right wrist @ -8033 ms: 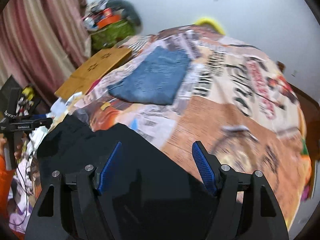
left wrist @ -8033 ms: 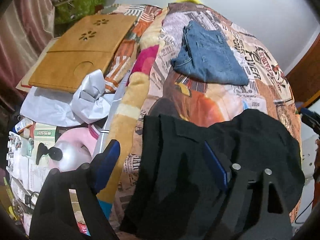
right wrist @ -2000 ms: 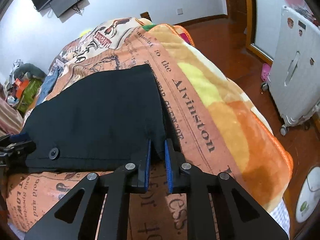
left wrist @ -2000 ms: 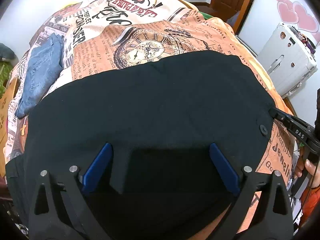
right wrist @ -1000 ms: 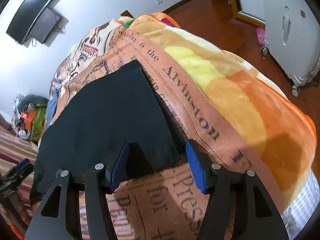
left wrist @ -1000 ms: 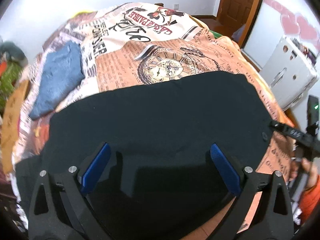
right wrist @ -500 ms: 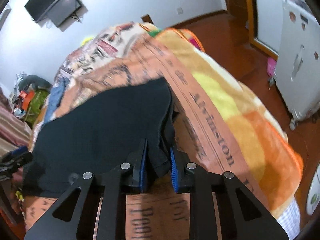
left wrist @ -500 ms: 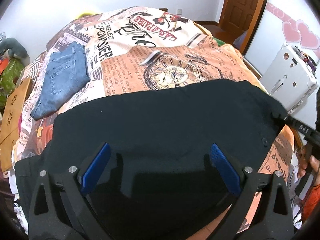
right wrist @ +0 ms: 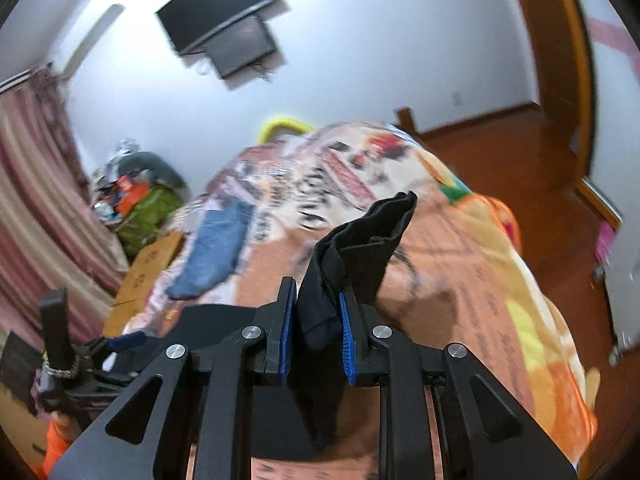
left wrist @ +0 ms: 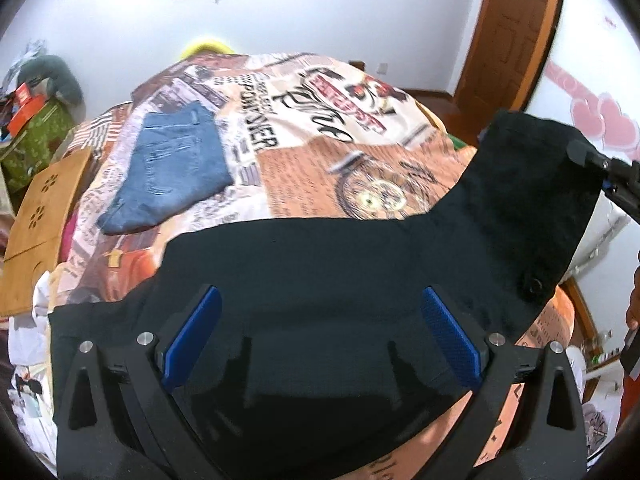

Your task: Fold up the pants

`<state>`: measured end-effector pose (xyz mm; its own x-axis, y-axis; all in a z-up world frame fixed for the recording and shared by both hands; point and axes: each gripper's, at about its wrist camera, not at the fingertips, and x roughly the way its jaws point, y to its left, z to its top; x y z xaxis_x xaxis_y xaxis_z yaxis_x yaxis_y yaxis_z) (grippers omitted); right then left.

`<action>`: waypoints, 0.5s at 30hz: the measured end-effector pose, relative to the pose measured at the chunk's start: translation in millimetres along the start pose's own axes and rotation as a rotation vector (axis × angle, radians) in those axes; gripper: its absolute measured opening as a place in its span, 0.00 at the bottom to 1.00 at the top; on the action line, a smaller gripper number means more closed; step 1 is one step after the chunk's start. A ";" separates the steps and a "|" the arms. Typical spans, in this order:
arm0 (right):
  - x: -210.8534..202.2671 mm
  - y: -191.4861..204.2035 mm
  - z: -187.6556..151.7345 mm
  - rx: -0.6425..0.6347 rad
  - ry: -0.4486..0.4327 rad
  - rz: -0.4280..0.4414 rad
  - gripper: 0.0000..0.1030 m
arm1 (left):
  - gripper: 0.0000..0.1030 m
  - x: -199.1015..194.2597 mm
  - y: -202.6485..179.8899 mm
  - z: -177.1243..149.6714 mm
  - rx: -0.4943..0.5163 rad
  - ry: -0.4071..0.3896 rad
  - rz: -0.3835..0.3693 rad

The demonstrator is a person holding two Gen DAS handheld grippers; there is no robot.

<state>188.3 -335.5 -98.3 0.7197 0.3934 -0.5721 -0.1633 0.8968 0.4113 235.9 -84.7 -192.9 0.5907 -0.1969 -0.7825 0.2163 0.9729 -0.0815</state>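
Left wrist view first: the black pants (left wrist: 320, 272) are spread across the near half of the bed (left wrist: 360, 160), and the far half of the blanket is mostly bare apart from the folded jeans (left wrist: 176, 168) near the left edge, so there's decent room to flip the fabric over toward the wall. On the left the wooden board (left wrist: 40, 216) sits right at the bed's edge. The left hand-held gripper (left wrist: 320, 336) hovers over the pants with its jaws spread wide, nothing pinched between the blue pads.

Compared with a second ago, the right end of the pants was lying flat on the blanket; now that corner is lifted clear of the bed and stands up on the right, button showing. The right hand-held gripper (right wrist: 316, 320) was spread around the hem then, and now it's clamped tight on a bunched fold of the black fabric.

Only the right wrist view shows that pinch close up, plus the TV (right wrist: 224, 36) on the wall and the wood floor (right wrist: 520, 152) past the bed's right edge. Only the left wrist view shows how much of the pants is flat.
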 end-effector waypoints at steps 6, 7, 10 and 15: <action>24.9 54.2 12.2 -0.091 0.025 0.095 0.18 | 0.98 -23.6 35.1 -8.7 -0.074 -0.052 0.014; 30.1 63.2 12.7 -0.104 0.035 0.114 0.18 | 0.98 -26.4 41.6 -10.9 -0.086 -0.059 0.020; 49.6 93.6 9.4 -0.152 0.082 0.164 0.18 | 0.98 -33.2 60.6 -20.1 -0.122 -0.069 0.038; 91.1 136.2 -20.9 -0.214 0.209 0.242 0.18 | 0.98 -37.9 92.7 -38.1 -0.188 -0.059 0.080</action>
<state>217.5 -173.4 -109.2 0.4938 0.6119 -0.6178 -0.4644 0.7863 0.4075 203.9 17.6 -194.3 0.6456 -0.1196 -0.7543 0.0210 0.9901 -0.1390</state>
